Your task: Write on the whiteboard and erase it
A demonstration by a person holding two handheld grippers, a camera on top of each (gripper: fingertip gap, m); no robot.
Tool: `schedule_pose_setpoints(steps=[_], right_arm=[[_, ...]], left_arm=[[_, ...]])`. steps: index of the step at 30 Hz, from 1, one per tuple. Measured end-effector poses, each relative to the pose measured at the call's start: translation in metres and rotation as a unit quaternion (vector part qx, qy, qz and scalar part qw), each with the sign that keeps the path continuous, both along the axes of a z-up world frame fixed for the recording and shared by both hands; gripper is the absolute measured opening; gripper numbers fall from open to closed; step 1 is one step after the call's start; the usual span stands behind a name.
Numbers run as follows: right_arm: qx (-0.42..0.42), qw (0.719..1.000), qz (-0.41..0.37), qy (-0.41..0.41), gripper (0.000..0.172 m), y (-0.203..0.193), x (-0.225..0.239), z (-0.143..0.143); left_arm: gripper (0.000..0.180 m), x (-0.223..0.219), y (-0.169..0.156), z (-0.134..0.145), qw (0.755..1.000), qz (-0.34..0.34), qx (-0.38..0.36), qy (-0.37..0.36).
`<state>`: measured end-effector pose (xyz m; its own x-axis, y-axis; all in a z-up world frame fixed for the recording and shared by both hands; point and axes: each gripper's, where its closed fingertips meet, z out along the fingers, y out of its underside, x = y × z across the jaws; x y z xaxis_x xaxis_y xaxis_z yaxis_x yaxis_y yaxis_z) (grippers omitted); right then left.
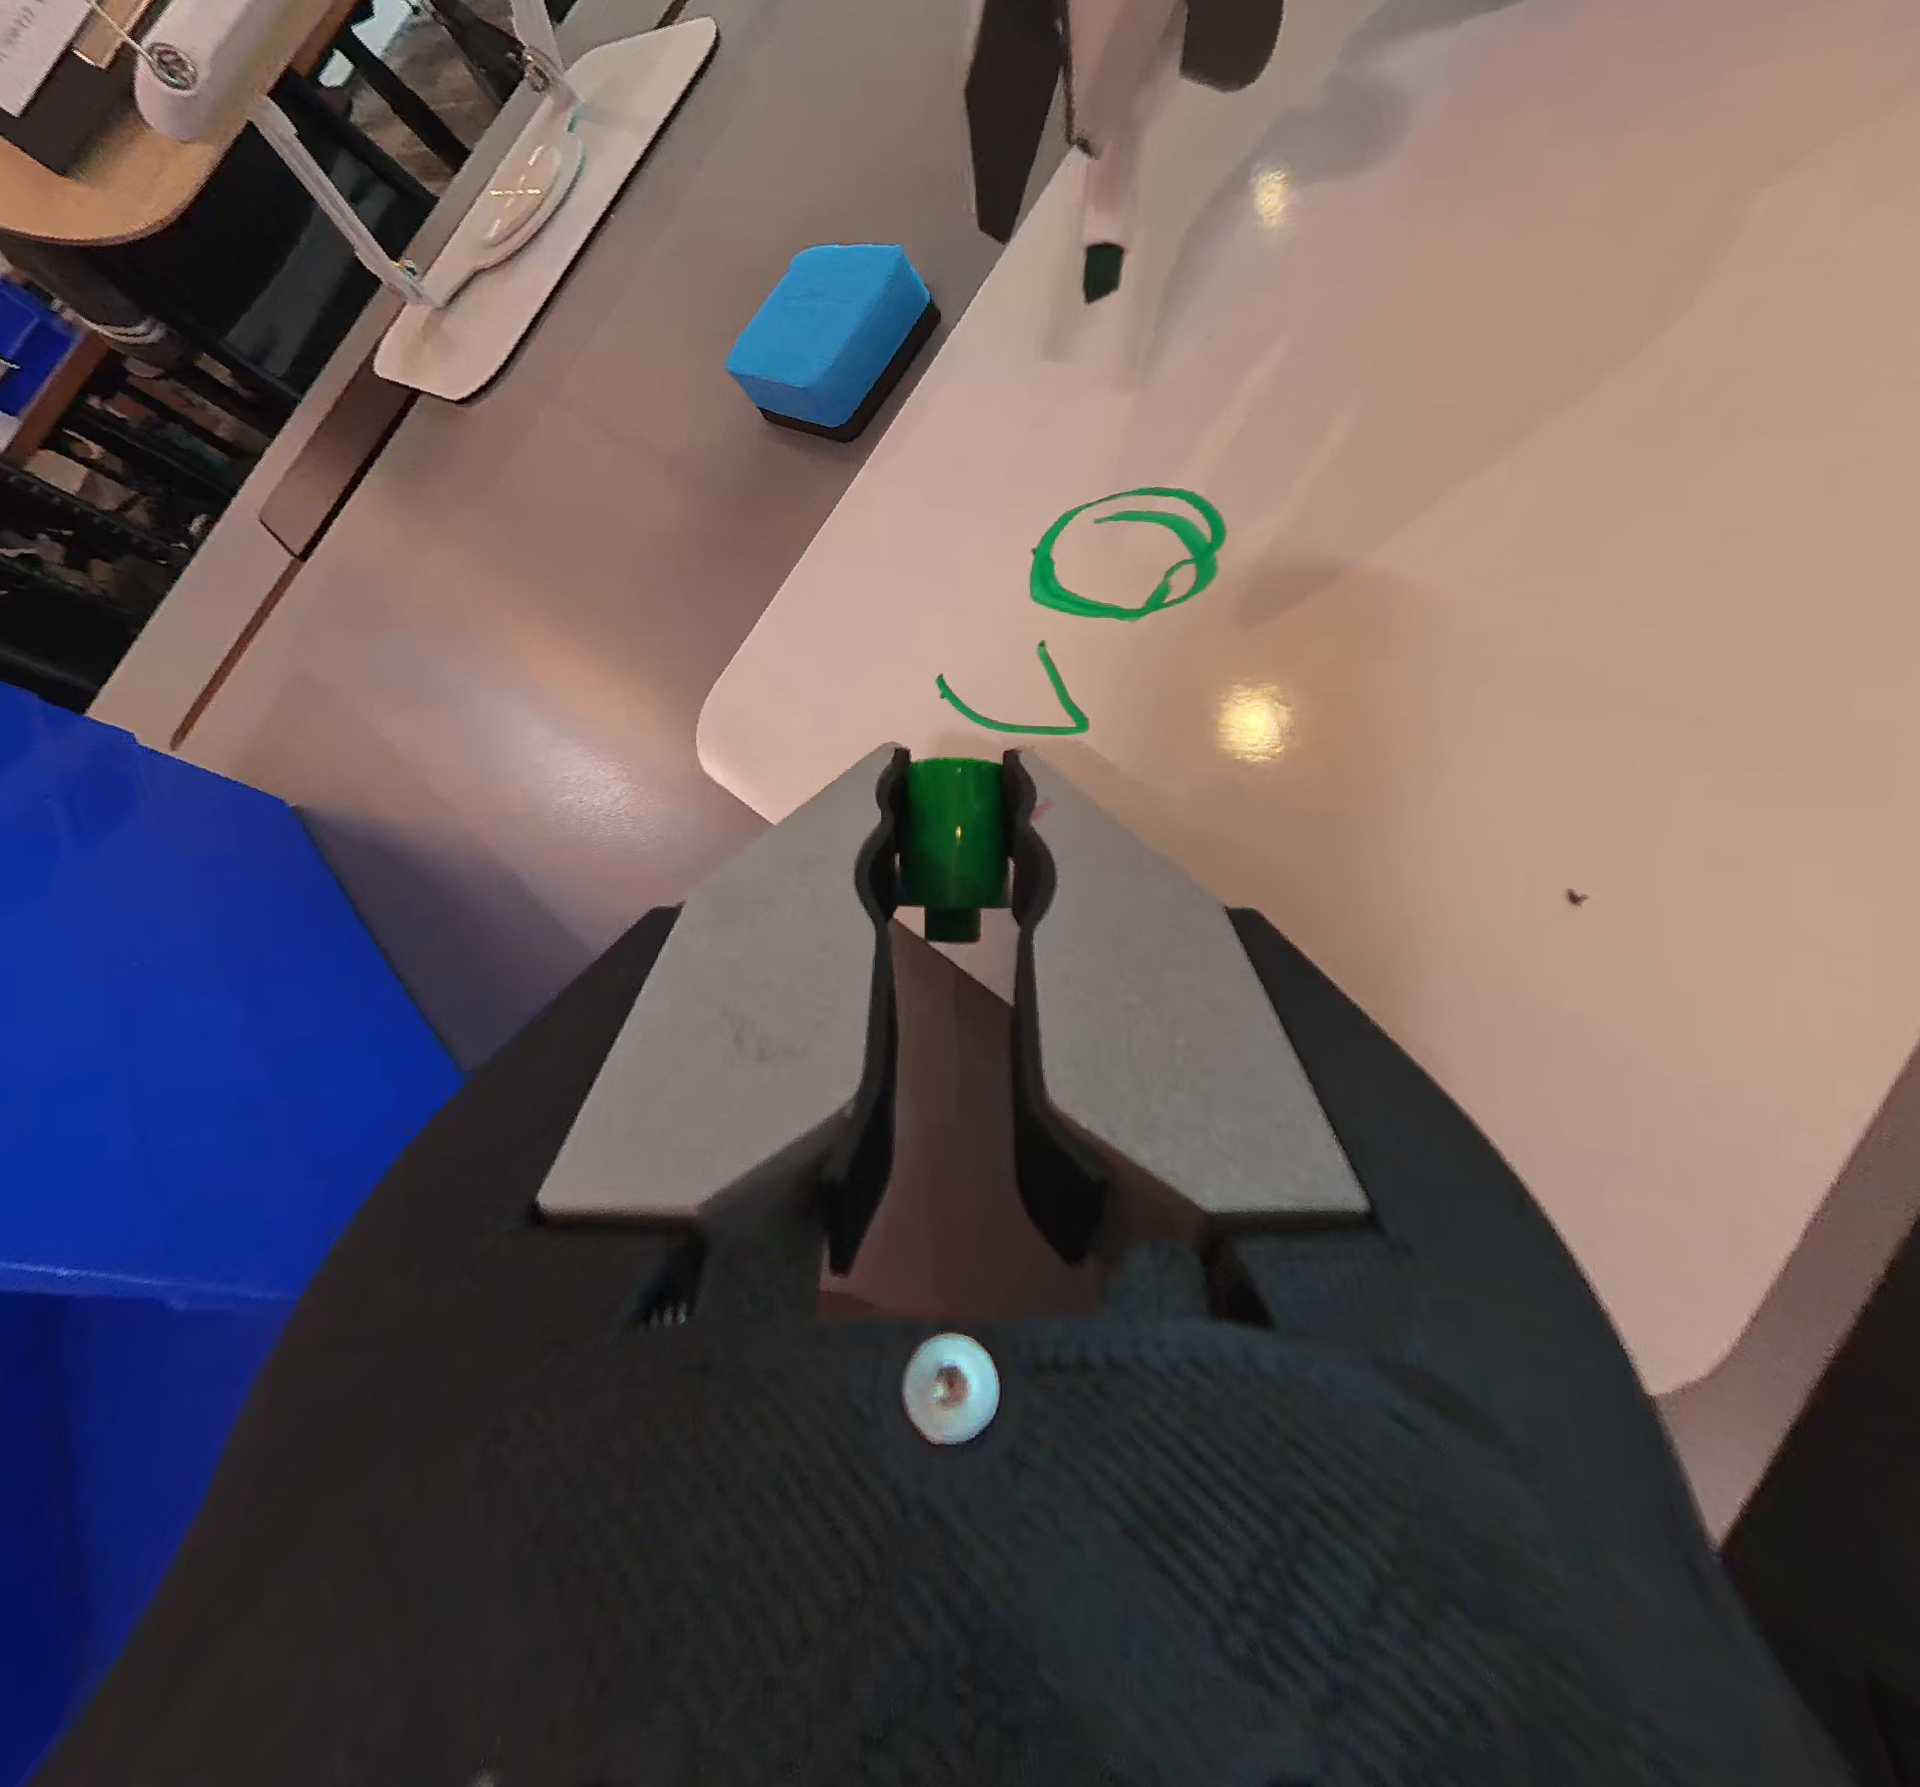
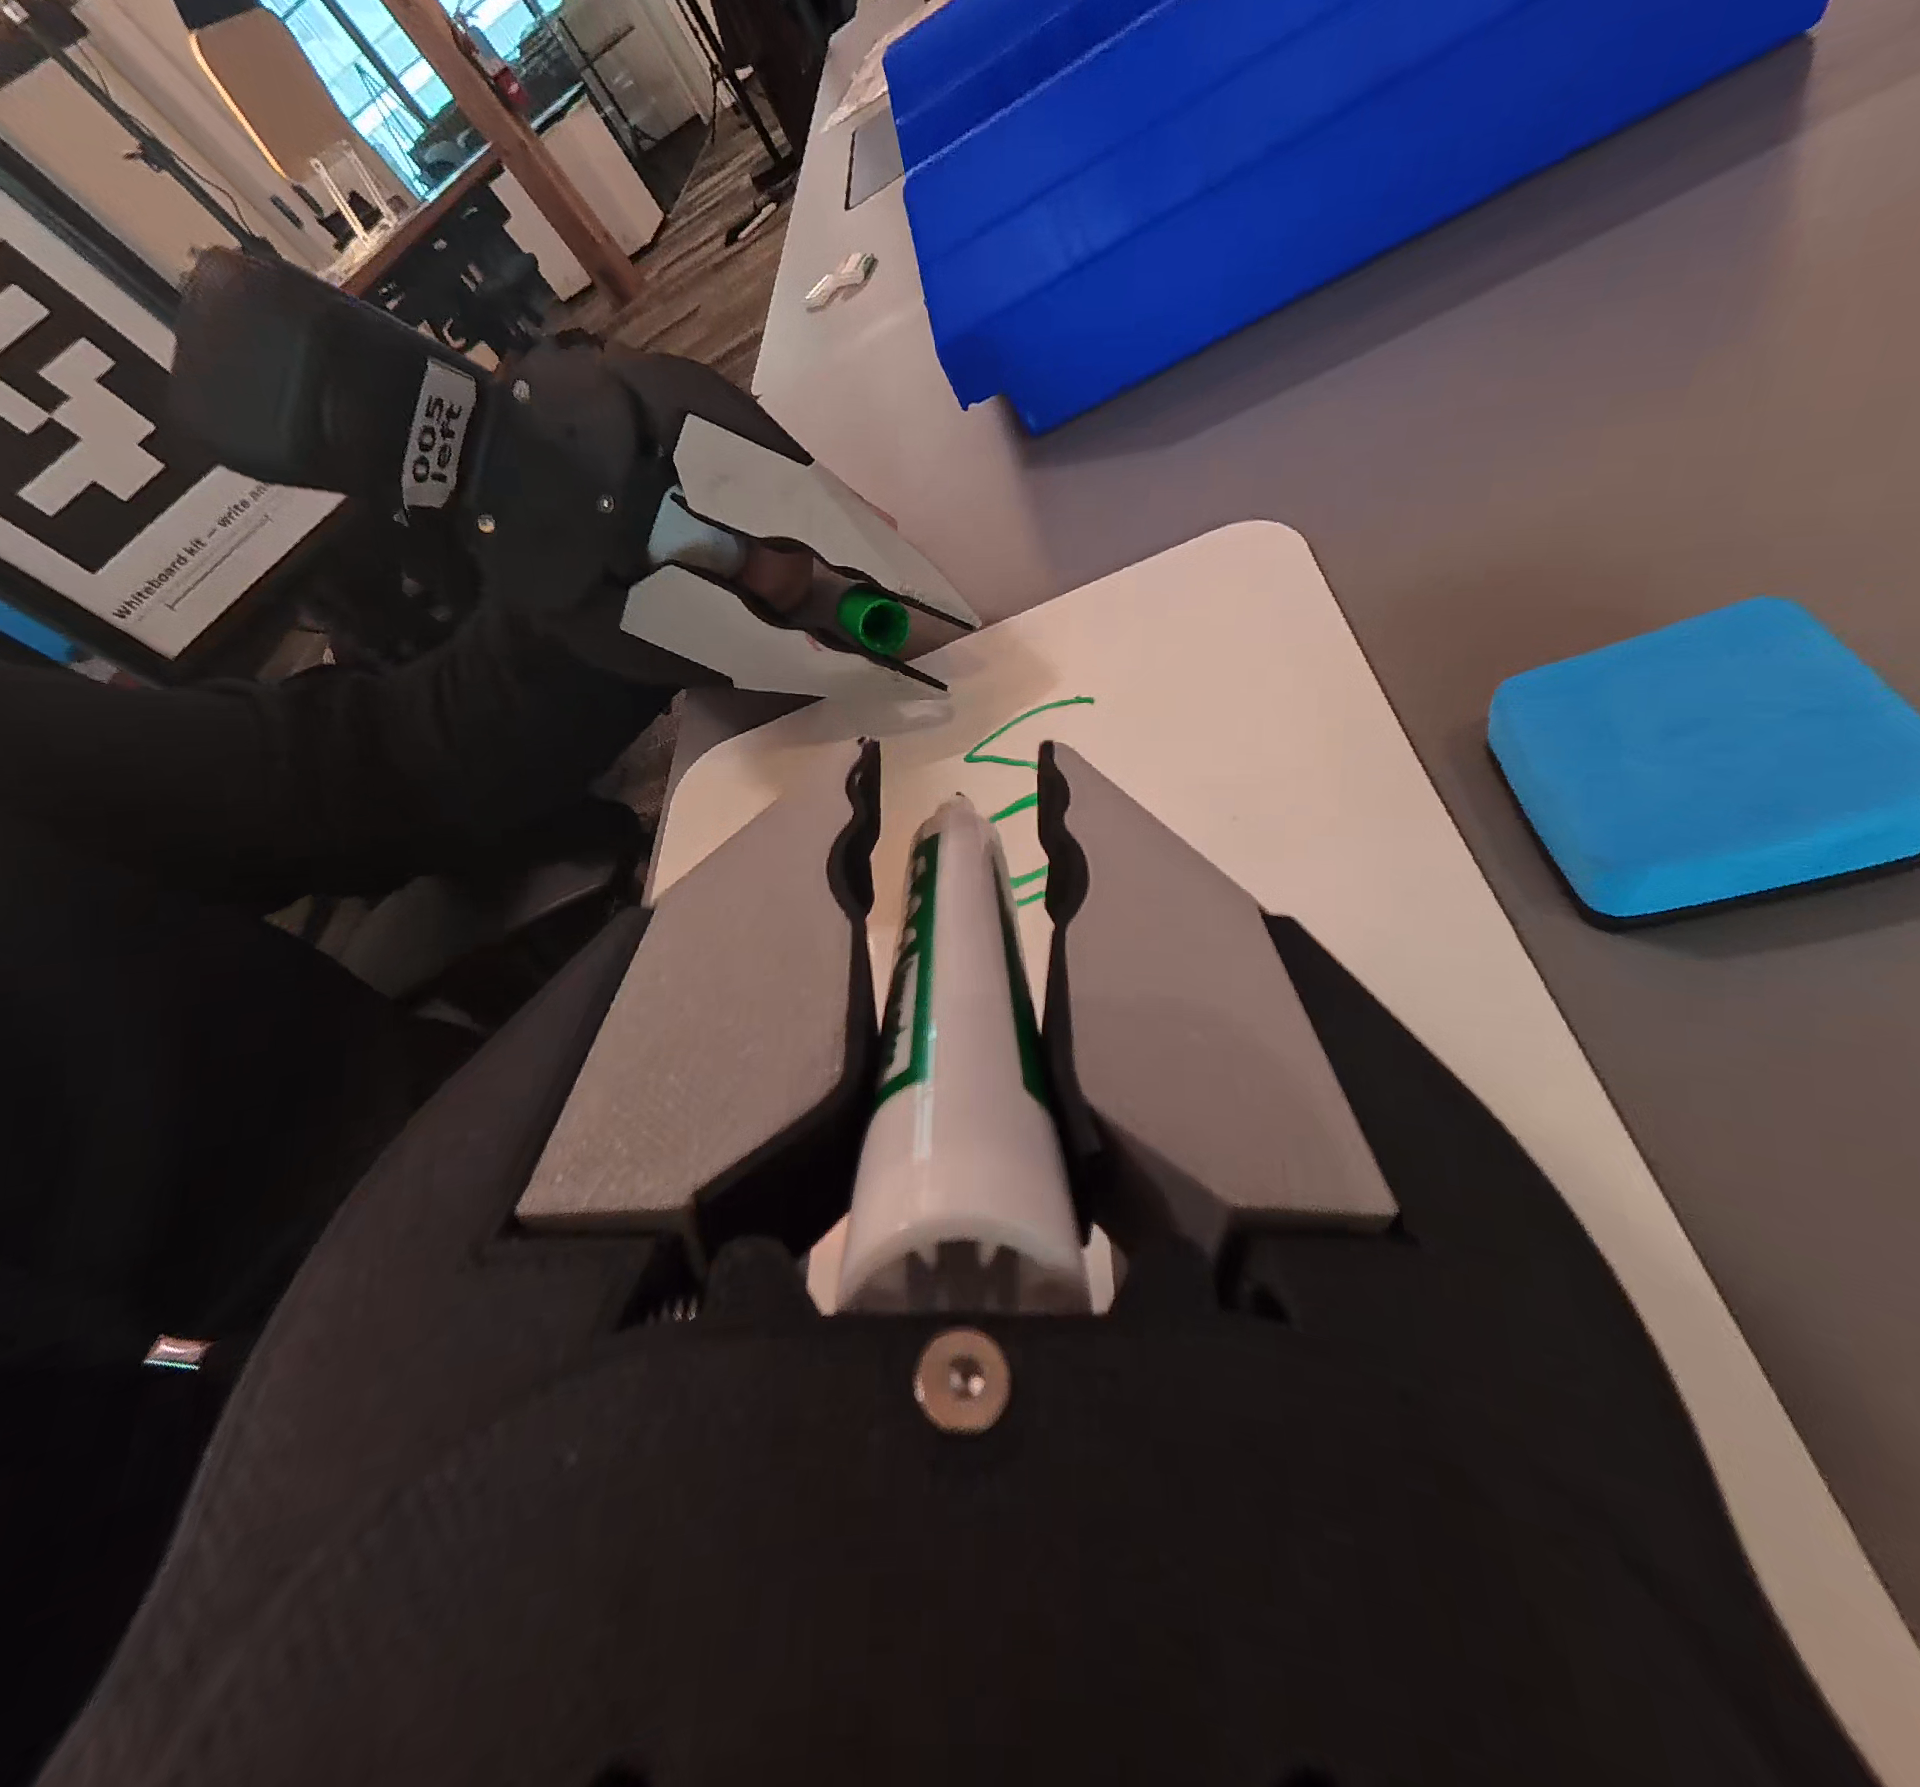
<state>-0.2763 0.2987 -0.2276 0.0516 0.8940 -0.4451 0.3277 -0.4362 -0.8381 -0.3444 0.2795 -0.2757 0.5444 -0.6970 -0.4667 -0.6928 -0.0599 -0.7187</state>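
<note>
Right tool (image 2: pixel 956 802) clamped lengthwise on the white-barrelled green marker (image 2: pixel 961 1041), tip over the glossy white whiteboard (image 2: pixel 1247 698). Likely light, rigid, slick: grip mid-barrel. Left tool (image 1: pixel 953 802) clamped on the small green plastic cap (image 1: pixel 951 828).

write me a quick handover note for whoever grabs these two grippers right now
Left gripper: shut on the green cap, at the near corner of the whiteboard.
Right gripper: holds the uncapped marker lengthwise between its fingers, tip over the board.
Eraser: blue, on the table beside the board, untouched.
Done: green marks are on the board.
Left: finish writing if needed, probably recap the marker, put it down, take the eraser and wipe the marks off.
</note>
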Motion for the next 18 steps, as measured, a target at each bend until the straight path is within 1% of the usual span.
schedule_pose_setpoints(steps=[4,8,10,14,18], right_arm=[[0.002,1.000,0.004,-0.018,0.029,-0.001,0.002,-0.007],[-0.004,1.000,0.028,0.013,0.029,-0.012,-0.003,0.002],[0.005,0.998,0.052,0.037,0.029,-0.021,-0.005,0.011],[0.065,0.990,0.089,0.083,0.029,-0.040,-0.008,0.031],[0.094,0.985,0.115,0.092,0.029,-0.052,-0.009,0.035]], left_arm=[[0.015,0.006,-0.007,0.002,1.000,-0.012,-0.013,-0.013],[0.015,0.013,-0.011,0.005,0.999,-0.024,-0.022,-0.031],[0.015,0.021,-0.017,0.009,0.996,-0.043,-0.038,-0.062],[0.015,0.040,-0.029,0.025,0.981,-0.081,-0.085,-0.153],[0.015,0.050,-0.040,0.035,0.963,-0.119,-0.121,-0.209]])
